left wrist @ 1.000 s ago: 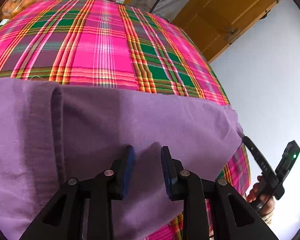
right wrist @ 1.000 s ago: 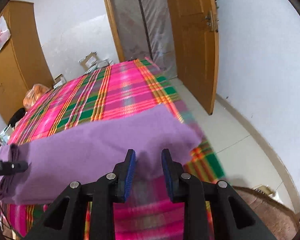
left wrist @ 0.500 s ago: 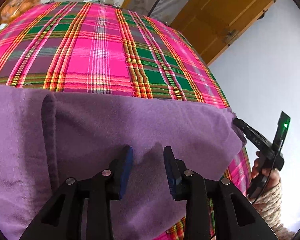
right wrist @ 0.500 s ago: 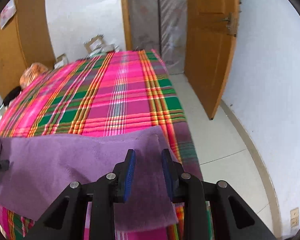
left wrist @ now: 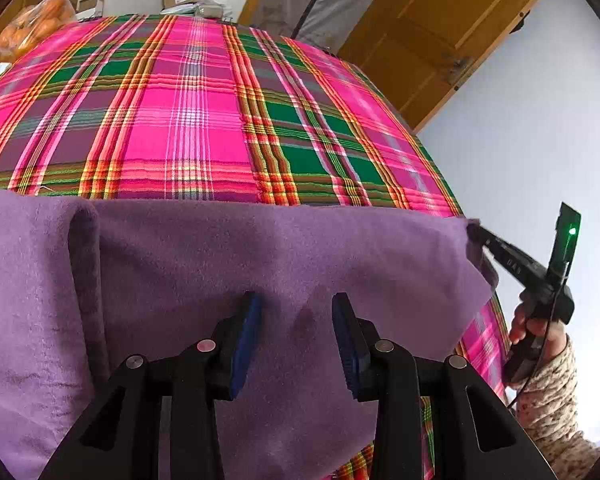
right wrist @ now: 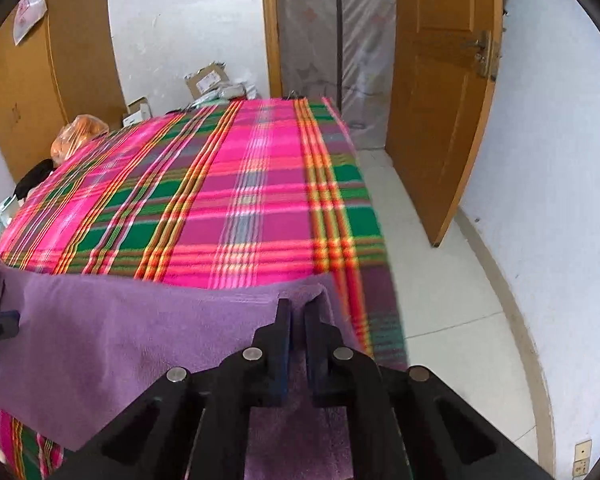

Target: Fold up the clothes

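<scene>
A purple garment (left wrist: 228, 264) is lying across the near edge of the plaid blanket (left wrist: 188, 120), a raised fold (left wrist: 85, 280) standing at its left. The left gripper (left wrist: 296, 320) is hovering over it with jaws spread wide. The right gripper (right wrist: 296, 320) is pinching what seems to be the garment's right corner, the wooden door (right wrist: 440, 100) standing open beyond.

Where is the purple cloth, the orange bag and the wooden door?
purple cloth (left wrist: 260, 256): left wrist view, middle of its top.
orange bag (right wrist: 80, 134): right wrist view, its middle.
wooden door (right wrist: 440, 100): right wrist view, its front panel.
</scene>
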A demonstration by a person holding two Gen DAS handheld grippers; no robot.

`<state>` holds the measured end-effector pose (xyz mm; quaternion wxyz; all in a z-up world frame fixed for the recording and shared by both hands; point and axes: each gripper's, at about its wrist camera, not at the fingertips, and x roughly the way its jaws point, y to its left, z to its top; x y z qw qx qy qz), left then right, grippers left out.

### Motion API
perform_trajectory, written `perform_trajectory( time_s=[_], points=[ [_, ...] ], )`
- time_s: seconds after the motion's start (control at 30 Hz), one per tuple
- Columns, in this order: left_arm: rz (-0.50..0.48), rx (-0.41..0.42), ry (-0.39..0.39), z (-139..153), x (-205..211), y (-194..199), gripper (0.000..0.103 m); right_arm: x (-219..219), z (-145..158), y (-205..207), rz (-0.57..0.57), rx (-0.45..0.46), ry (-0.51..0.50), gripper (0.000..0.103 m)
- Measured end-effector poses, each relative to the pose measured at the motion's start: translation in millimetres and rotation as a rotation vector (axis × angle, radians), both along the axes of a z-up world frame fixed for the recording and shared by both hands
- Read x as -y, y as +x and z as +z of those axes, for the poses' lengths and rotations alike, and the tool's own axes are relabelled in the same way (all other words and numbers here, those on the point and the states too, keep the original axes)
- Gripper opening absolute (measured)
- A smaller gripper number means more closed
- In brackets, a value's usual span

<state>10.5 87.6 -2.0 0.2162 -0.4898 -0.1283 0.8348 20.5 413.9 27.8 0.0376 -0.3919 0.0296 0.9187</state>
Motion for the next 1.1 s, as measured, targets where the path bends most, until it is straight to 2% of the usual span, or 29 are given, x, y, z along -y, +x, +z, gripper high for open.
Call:
perform_trajectory(
  time_s=[0.1, 0.23, 0.3, 0.33, 0.37, 0.53, 0.73, 0.9, 1.0, 1.1],
  points=[
    [0.002, -0.003, -0.012, 0.4, -1.8, 0.7, 0.039, -4.2, 4.1, -6.8, -0.008, -0.002, 0.004, 0.006],
    [0.002, -0.006, -0.023, 0.9, -3.3, 0.6, 0.039, -6.8, -7.1, -21.9, -0.014, 0.074, 0.025, 0.007],
    [0.003, -0.004, -0.020, 0.6, -2.9, 0.4, 0.039, -8.5, -8.6, -22.6, -0.023, 0.071, 0.047, 0.012],
    [0.004, -0.004, -0.017, 0.5, -2.5, 0.5, 0.039, -9.1, -8.1, -22.8, -0.034, 0.070, 0.069, 0.020],
    [0.004, -0.003, -0.014, 0.4, -2.1, 0.6, 0.039, -9.7, -7.8, -22.7, -0.042, 0.069, 0.089, 0.023],
    [0.006, -0.003, -0.005, -0.5, -0.5, 0.0, 0.039, -18.5, -1.2, -13.1, -0.136, 0.065, 0.188, 0.023],
    [0.010, 0.001, 0.009, -0.5, 1.4, 0.3, 0.039, -33.0, 8.9, 31.4, -0.165, 0.016, 0.024, 0.023],
    [0.000, -0.007, -0.013, 0.3, -1.9, 4.3, 0.039, -44.1, 0.6, 71.6, -0.206, -0.012, -0.159, 0.023],
    [0.001, -0.010, -0.018, 0.3, -2.6, 5.5, 0.039, -35.2, -2.6, 77.4, -0.189, -0.014, -0.174, 0.023],
    [0.006, -0.008, -0.011, 0.0, -1.8, 6.6, 0.039, -26.6, -4.6, 77.2, -0.187, -0.007, -0.137, 0.023]
  ],
)
